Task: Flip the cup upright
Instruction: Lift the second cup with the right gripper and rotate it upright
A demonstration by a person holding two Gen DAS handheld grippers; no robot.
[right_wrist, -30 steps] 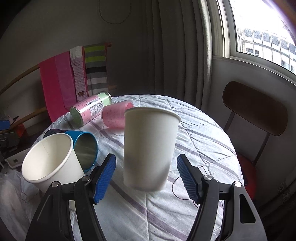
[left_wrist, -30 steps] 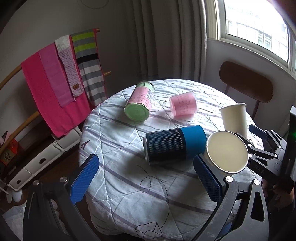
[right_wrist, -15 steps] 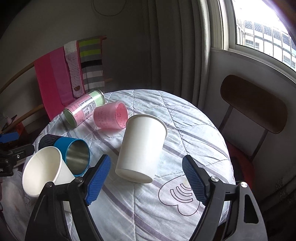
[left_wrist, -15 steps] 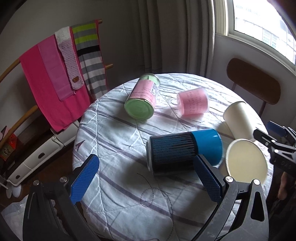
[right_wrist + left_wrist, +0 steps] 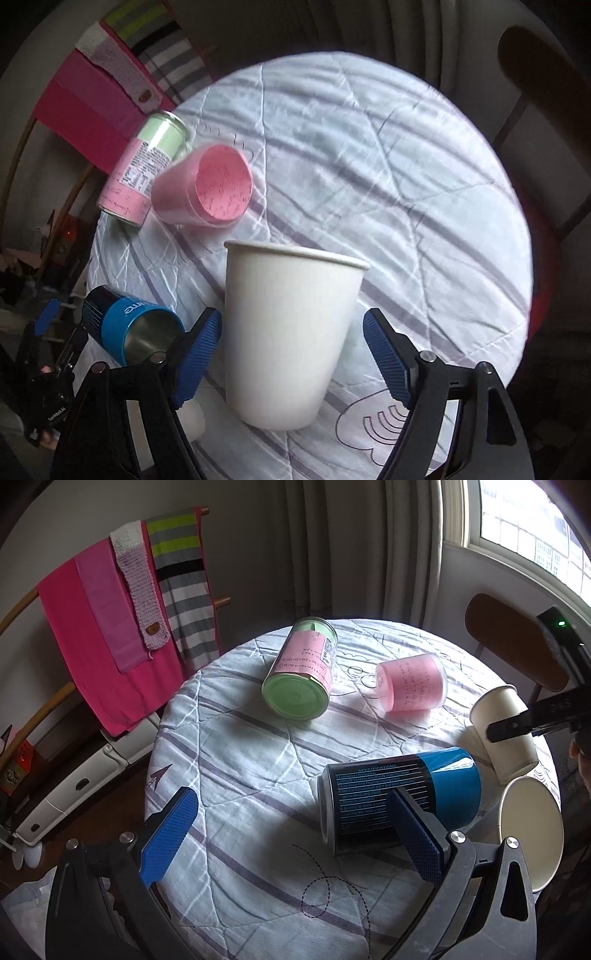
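A white paper cup (image 5: 288, 332) stands upright on the round quilted table (image 5: 406, 184), between the open blue pads of my right gripper (image 5: 291, 354); neither pad touches it. It also shows in the left wrist view (image 5: 506, 731), partly behind the right gripper's arm. A second white paper cup (image 5: 532, 830) lies on its side at the table's right edge. My left gripper (image 5: 291, 838) is open and empty above the table's near side, beside a blue steel tumbler (image 5: 399, 797) lying on its side.
A green can with a pink label (image 5: 301, 675) and a pink plastic cup (image 5: 410, 688) lie on their sides at the far part of the table. A rack of pink and striped cloths (image 5: 122, 609) stands left. A wooden chair (image 5: 513, 638) is right.
The right gripper moved closer and higher, now looking down on the upright white cup between its pads. The left gripper drew back and left, away from the lying white cup.
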